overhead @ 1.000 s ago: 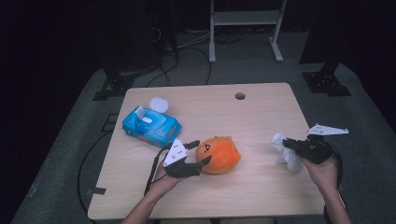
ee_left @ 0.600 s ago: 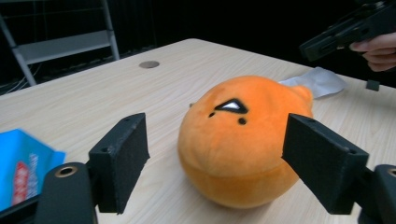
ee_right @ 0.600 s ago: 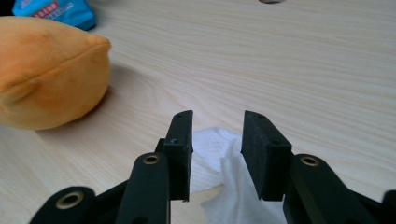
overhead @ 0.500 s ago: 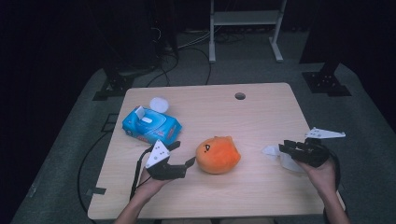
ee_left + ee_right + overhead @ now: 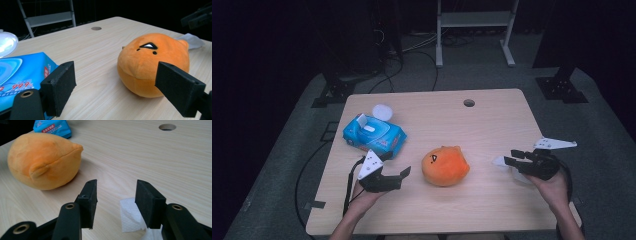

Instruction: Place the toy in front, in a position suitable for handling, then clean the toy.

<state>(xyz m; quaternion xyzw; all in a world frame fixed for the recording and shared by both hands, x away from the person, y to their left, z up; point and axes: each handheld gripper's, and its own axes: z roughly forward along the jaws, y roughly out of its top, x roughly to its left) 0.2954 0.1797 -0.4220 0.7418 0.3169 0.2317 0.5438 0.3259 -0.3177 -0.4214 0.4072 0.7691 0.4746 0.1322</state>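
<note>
Round orange plush toy (image 5: 445,165): mid-table, free, btwn grippers. Left gripper (image 5: 404,172): jaws just opening, released, nothing btwn, aimed at toy. Right gripper (image 5: 508,161): jaws just opening, letting go crumpled white tissue (image 5: 130,216), resting on table.

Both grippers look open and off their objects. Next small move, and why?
Probably draw the right gripper back off the white tissue. Its jaws have just been opening and the tissue lies flat on the table, partly under one jaw. The left gripper, also just opening, stands clear of the orange plush.
</note>
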